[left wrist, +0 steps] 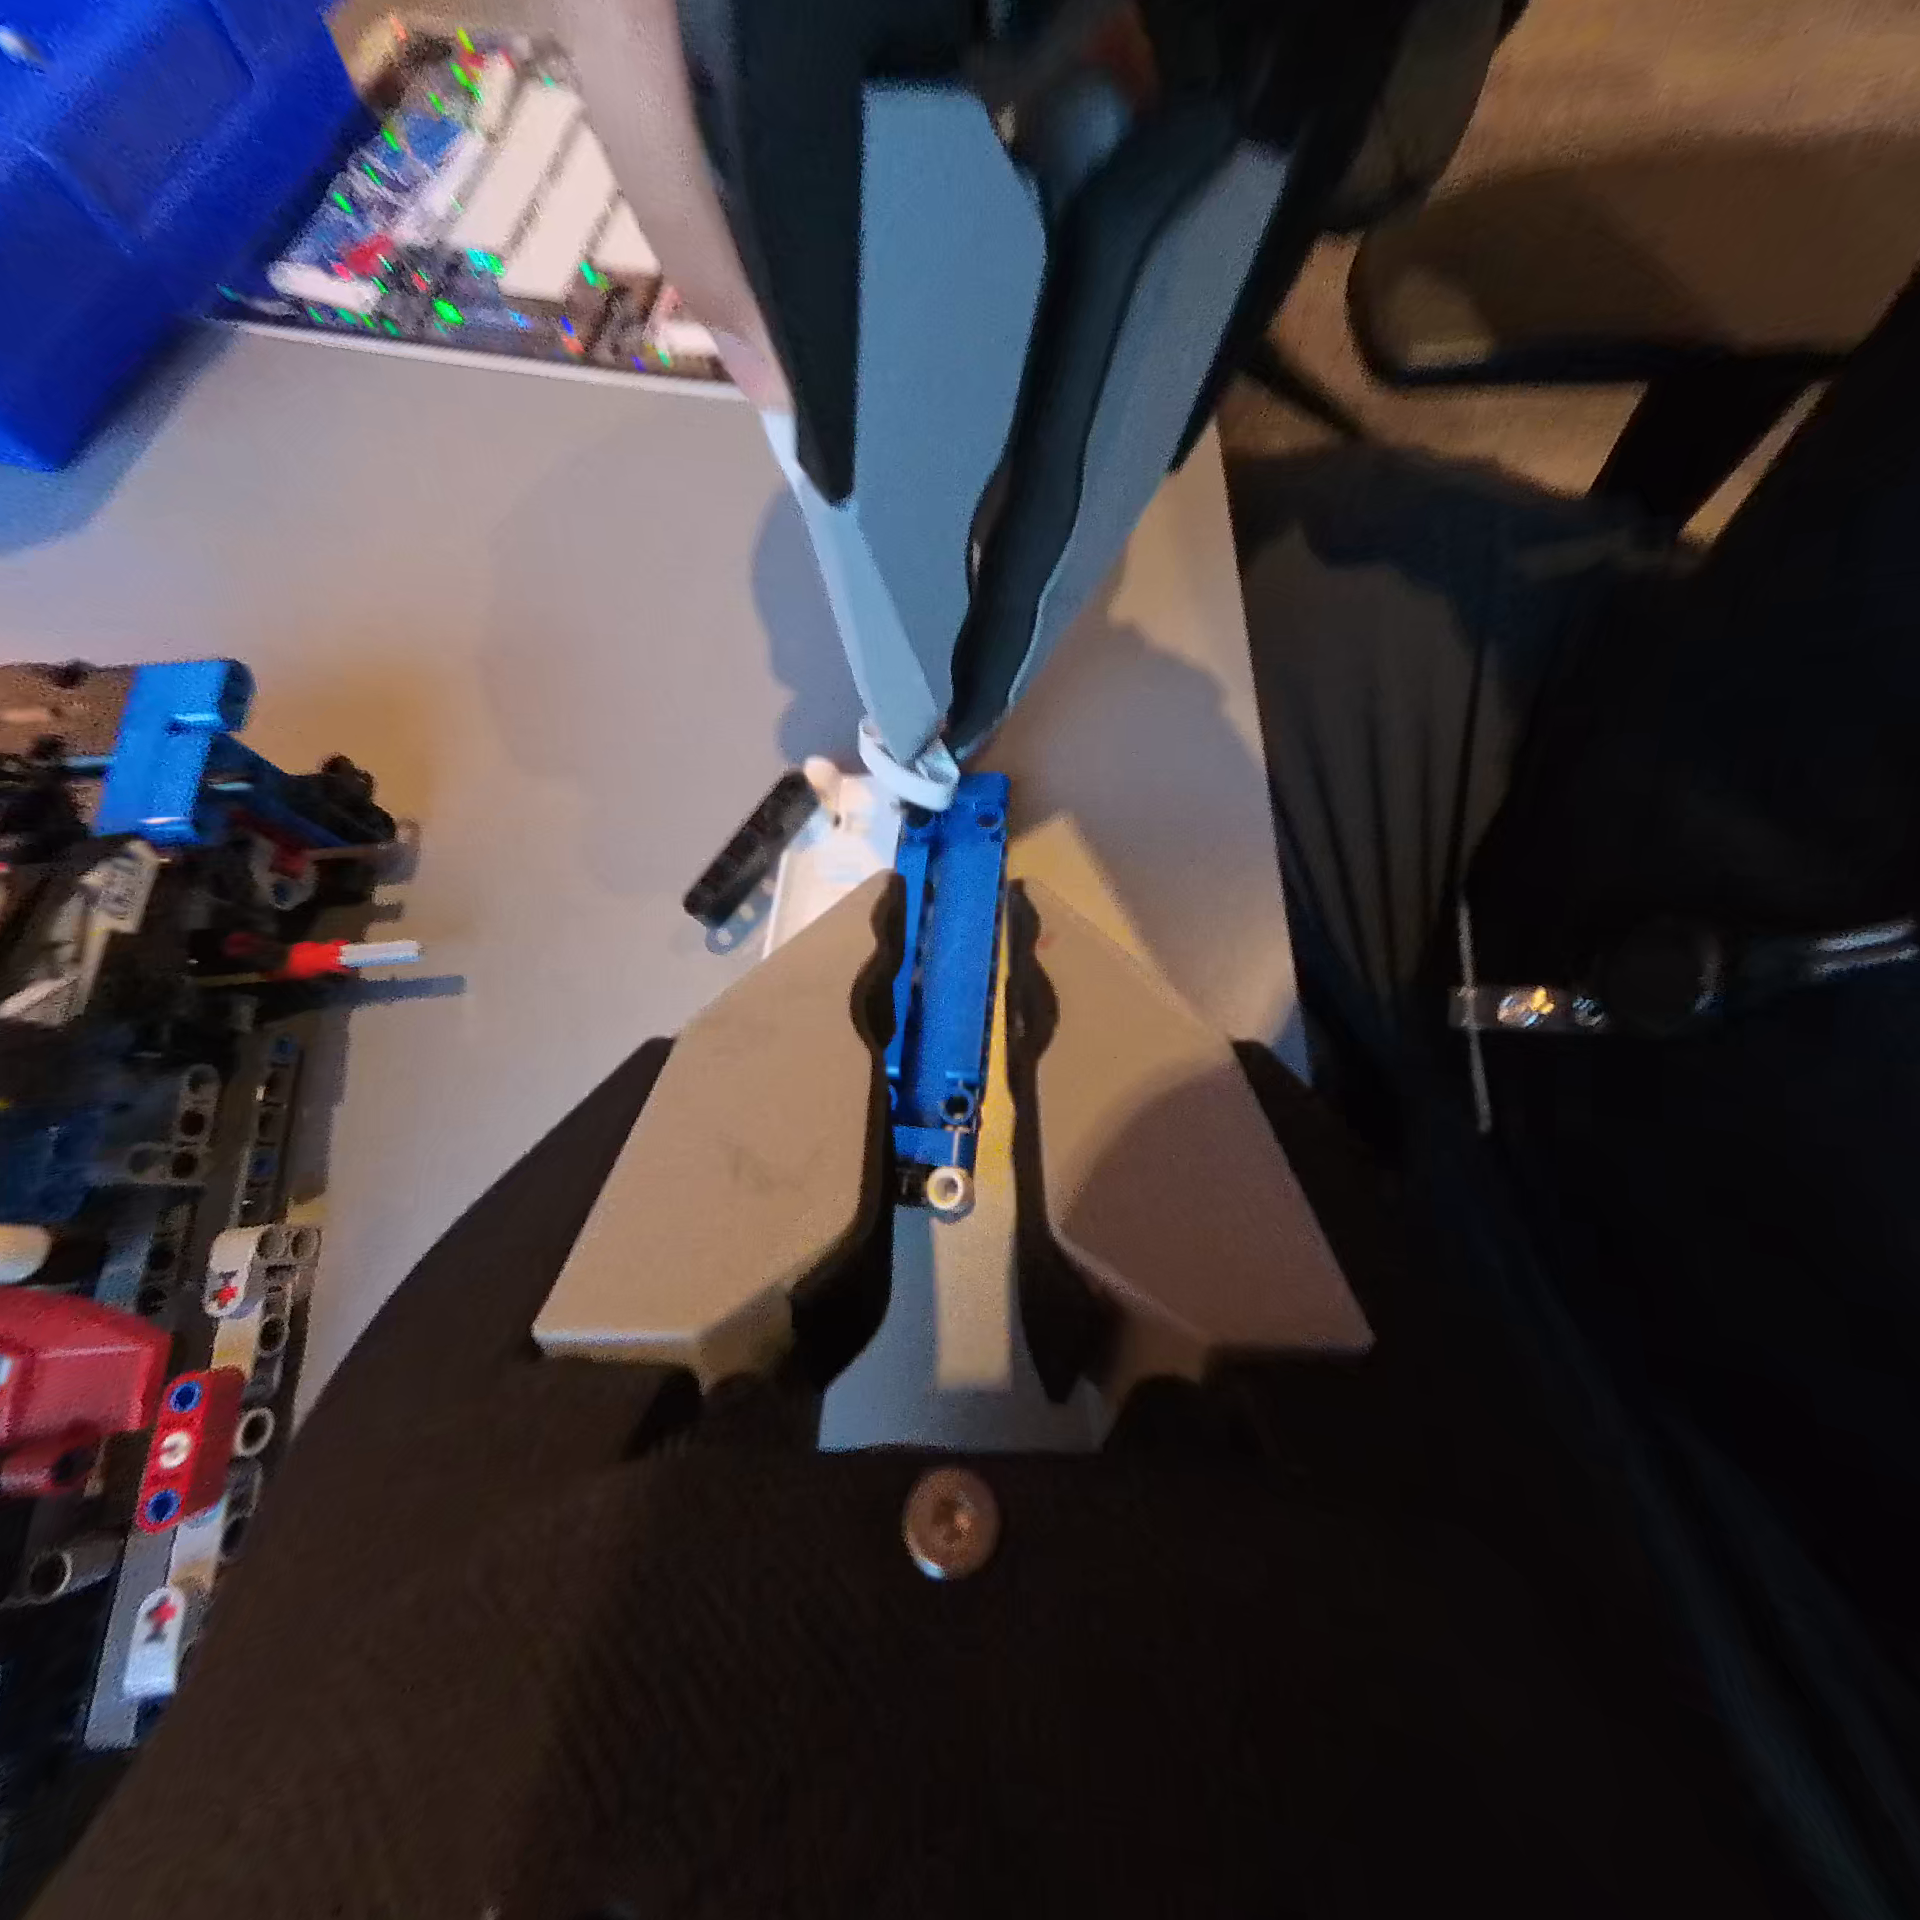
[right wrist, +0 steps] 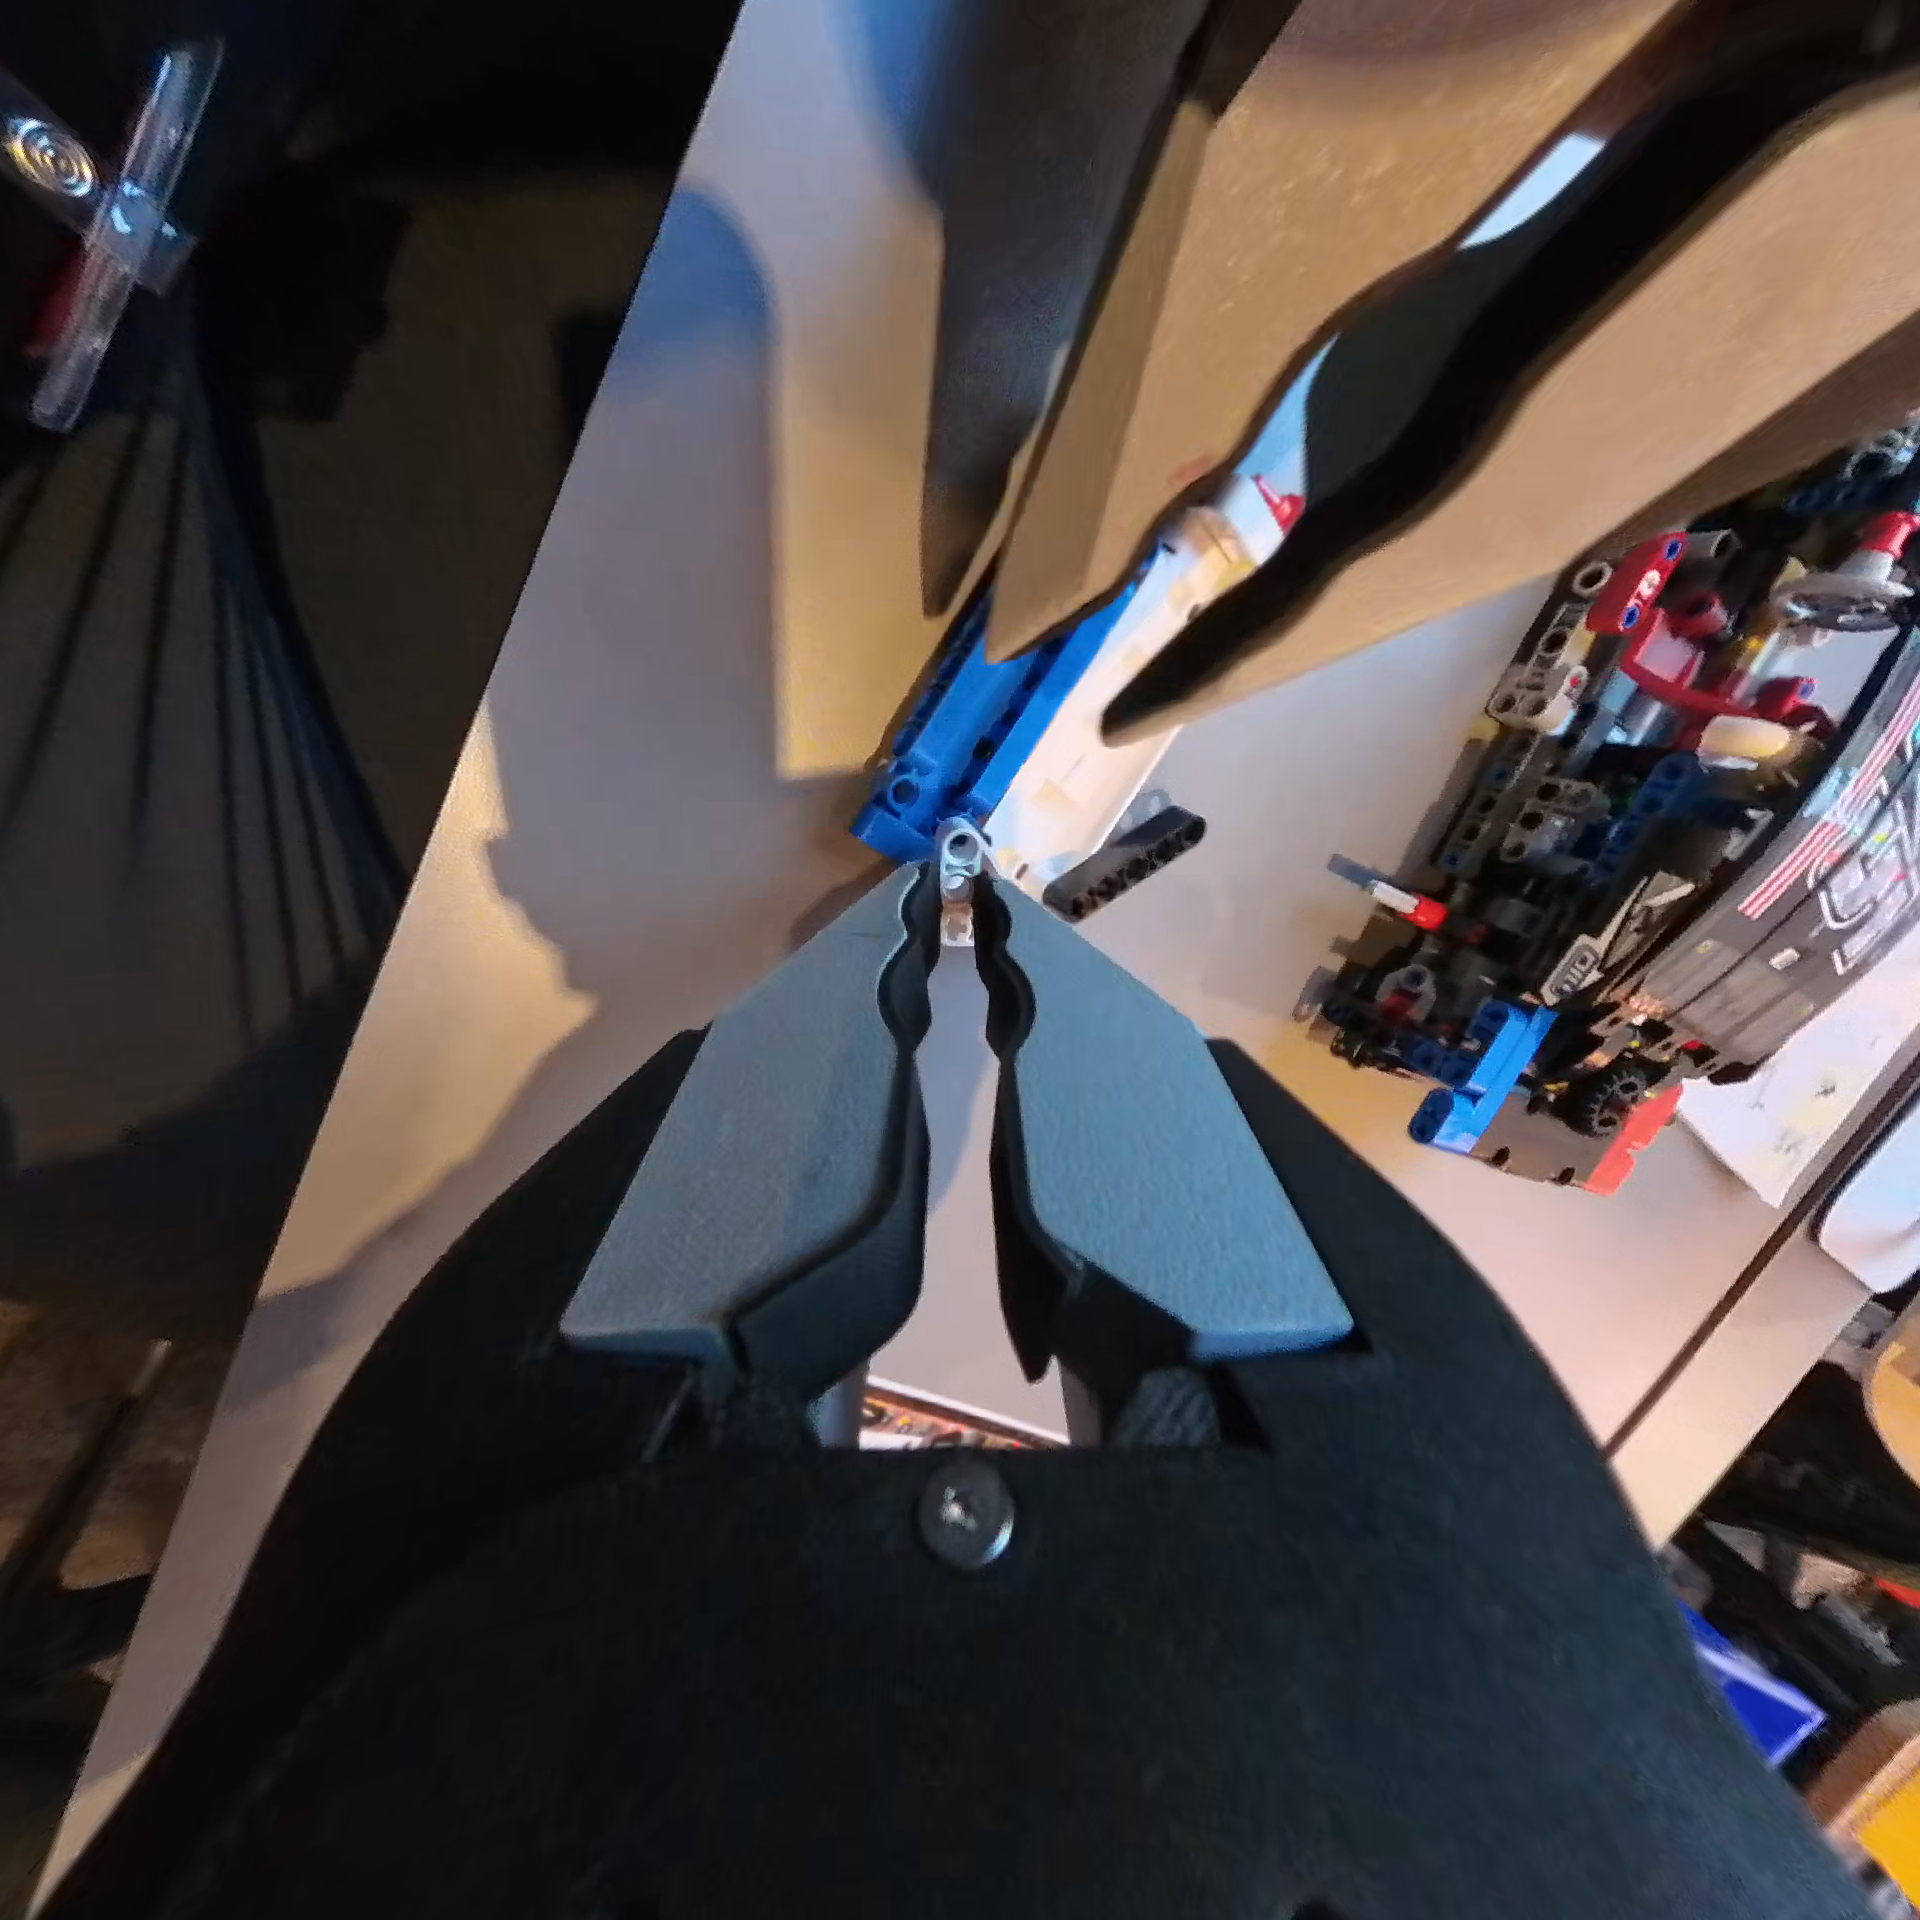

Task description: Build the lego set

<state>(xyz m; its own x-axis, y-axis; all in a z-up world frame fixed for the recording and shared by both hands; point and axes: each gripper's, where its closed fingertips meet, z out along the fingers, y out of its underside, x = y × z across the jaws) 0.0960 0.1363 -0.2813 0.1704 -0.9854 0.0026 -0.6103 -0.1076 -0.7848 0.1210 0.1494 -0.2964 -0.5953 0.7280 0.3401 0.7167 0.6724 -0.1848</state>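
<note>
My left gripper (left wrist: 951, 914) is shut on a long blue Technic panel (left wrist: 951, 987) with white and black parts fixed to its far side. The panel also shows in the right wrist view (right wrist: 951, 738). My right gripper (right wrist: 961, 883) is shut on a small light-grey connector (right wrist: 961, 854) and holds it against the panel's end. In the left wrist view the right gripper (left wrist: 930, 748) comes down from above, with the connector (left wrist: 914, 774) at the panel's far end. A black beam (right wrist: 1127, 862) sticks out beside the panel.
The part-built Lego car (right wrist: 1662, 862) lies on the white table (left wrist: 540, 623), at left in the left wrist view (left wrist: 156, 987). A blue bin (left wrist: 135, 197) and a parts tray (left wrist: 488, 208) stand at the back. A person's dark clothing (left wrist: 1662, 831) is beyond the table edge. Left and right tips are no more than a few centimetres apart.
</note>
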